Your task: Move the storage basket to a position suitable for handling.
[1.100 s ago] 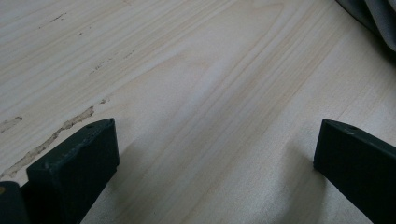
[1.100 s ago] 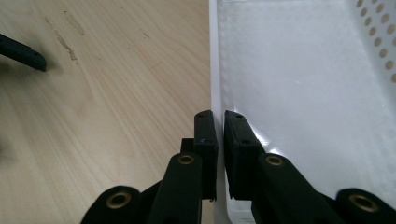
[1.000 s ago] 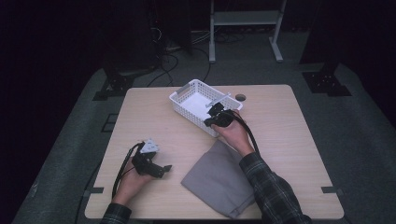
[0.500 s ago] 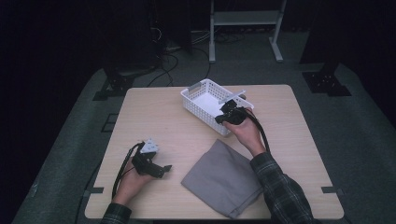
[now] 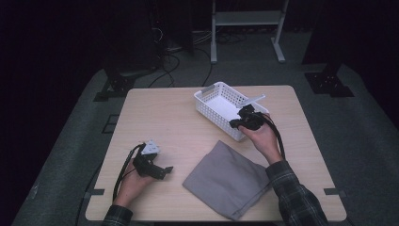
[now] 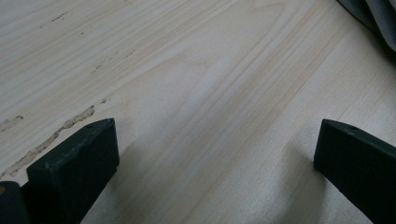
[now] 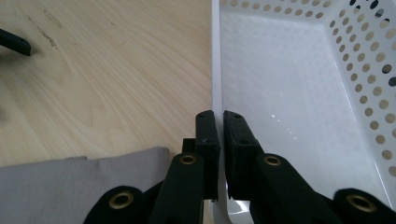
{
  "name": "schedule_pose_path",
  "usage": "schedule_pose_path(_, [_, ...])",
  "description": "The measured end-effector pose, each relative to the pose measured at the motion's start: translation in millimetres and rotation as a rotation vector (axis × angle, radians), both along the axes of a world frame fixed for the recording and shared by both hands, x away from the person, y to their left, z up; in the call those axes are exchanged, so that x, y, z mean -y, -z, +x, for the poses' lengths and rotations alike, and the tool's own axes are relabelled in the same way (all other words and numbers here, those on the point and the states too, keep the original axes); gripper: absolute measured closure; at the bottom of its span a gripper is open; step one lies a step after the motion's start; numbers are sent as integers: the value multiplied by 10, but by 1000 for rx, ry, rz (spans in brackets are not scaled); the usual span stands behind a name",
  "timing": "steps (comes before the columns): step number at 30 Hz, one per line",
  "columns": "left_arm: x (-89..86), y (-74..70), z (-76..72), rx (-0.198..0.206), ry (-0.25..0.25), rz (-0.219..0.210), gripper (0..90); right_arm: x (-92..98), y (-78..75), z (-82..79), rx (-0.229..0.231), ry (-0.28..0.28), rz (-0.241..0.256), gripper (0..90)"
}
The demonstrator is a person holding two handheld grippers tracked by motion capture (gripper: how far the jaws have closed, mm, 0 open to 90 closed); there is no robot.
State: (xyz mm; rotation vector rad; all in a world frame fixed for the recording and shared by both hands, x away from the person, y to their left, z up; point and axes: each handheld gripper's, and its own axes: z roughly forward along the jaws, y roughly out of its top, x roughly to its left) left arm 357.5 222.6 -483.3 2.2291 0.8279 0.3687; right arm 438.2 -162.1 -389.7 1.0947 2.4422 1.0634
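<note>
Dragged rightward across the table since a second ago, the white basket [image 5: 221,104] now sits nearer the right edge, its rim pinched in the right gripper [image 5: 242,121].

Nearest the person, the grey cloth [image 5: 228,179] lies flat and the left gripper [image 5: 164,170] rests on the table [image 5: 164,117], jaws wide with nothing between them; beyond, in the right gripper view, the right gripper [image 7: 220,126] is clamped narrow on the basket [image 7: 289,88] wall, cloth [image 7: 79,186] just beside; the basket is empty; to do this well, I judge, keep the pull low and level so the light basket slides without tipping; no brand, label or writing can be read.
</note>
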Motion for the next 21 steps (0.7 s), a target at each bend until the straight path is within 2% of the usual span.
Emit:
schedule_pose_path(12, [-1, -1, -1, 0, 0, 2, 0, 352, 61, -231, -19, 16, 1, 844])
schedule_pose_path(21, [-1, -1, -1, 0, 0, 4, 0, 587, 99, -430, -16, 34, -26, 843])
